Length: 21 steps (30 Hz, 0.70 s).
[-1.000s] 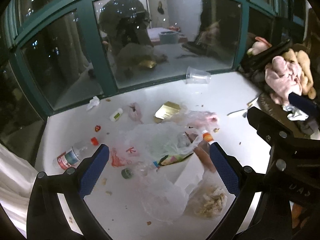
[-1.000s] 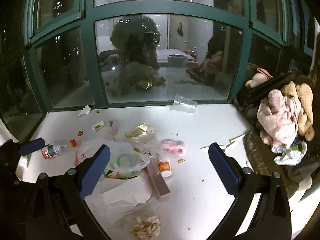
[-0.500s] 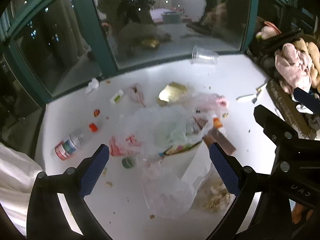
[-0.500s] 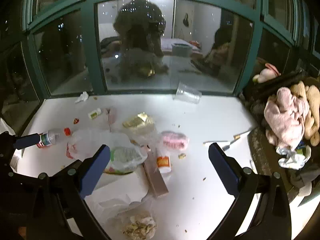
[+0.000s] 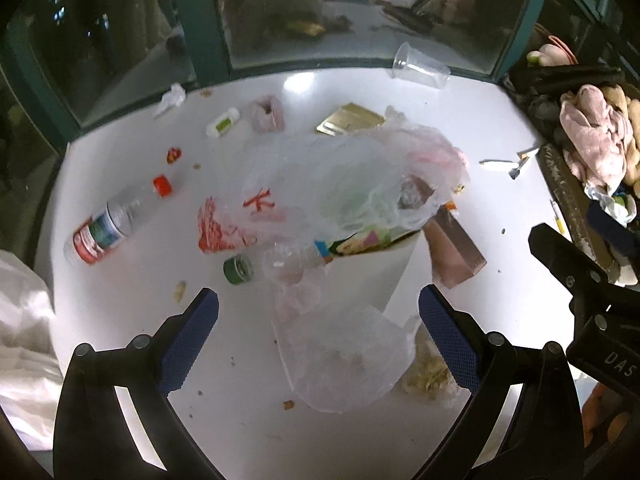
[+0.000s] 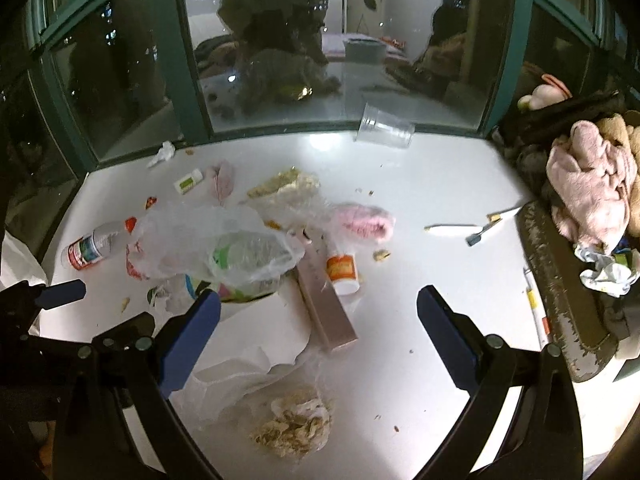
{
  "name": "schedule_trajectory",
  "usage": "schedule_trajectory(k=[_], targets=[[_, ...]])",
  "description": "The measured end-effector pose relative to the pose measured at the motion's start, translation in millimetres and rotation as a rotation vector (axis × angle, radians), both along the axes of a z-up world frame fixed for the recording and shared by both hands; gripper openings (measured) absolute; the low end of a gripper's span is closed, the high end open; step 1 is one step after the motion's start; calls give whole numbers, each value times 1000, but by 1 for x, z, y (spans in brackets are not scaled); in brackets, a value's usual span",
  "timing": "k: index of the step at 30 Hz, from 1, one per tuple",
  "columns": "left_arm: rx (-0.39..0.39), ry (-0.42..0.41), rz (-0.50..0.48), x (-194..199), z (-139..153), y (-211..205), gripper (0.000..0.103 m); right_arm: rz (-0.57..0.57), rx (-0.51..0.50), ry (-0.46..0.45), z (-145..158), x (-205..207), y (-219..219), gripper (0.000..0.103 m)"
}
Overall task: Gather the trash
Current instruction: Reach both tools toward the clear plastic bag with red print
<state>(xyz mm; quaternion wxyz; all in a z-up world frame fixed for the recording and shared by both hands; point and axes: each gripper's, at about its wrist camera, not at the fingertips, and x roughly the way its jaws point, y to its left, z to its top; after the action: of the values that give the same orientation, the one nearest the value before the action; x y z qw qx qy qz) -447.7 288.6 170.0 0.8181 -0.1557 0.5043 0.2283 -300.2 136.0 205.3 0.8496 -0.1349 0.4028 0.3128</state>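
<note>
Trash lies on a white table (image 5: pixel 480 120). A clear plastic bag (image 5: pixel 340 184) with red print covers a paper bowl and wrappers in the middle; it also shows in the right wrist view (image 6: pixel 224 244). A water bottle (image 5: pixel 104 228) lies at the left, a pink box (image 6: pixel 326 300) and a small orange-label bottle (image 6: pixel 342 270) at the centre. My left gripper (image 5: pixel 318 336) is open and empty above a second clear bag (image 5: pixel 344 356). My right gripper (image 6: pixel 318 328) is open and empty above the pink box and a bag of scraps (image 6: pixel 294 426).
A clear cup (image 6: pixel 386 128) lies by the window. A green cap (image 5: pixel 238 269), red cap (image 5: pixel 163 185), small white tube (image 5: pixel 223 122), pink tissues (image 6: pixel 366 220) and a gold wrapper (image 5: pixel 350 120) are scattered. Plush toys and cloths (image 6: pixel 588 188) pile at the right edge.
Both grippers have moved forward and lower over the table, so the bag and trash look closer. Both stay open and empty. Nothing on the table has moved.
</note>
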Motion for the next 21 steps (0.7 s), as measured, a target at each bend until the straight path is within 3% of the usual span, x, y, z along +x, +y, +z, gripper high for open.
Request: schedule_trajectory(k=[8, 16, 21], targets=[[-25, -23, 73, -8, -8, 27, 97, 50, -38, 50, -18, 7, 14, 96], [76, 2, 32, 12, -9, 47, 97, 167, -25, 24, -15, 13, 55, 96], [89, 19, 20, 26, -18, 70, 97, 224, -32, 38, -24, 22, 80, 96]])
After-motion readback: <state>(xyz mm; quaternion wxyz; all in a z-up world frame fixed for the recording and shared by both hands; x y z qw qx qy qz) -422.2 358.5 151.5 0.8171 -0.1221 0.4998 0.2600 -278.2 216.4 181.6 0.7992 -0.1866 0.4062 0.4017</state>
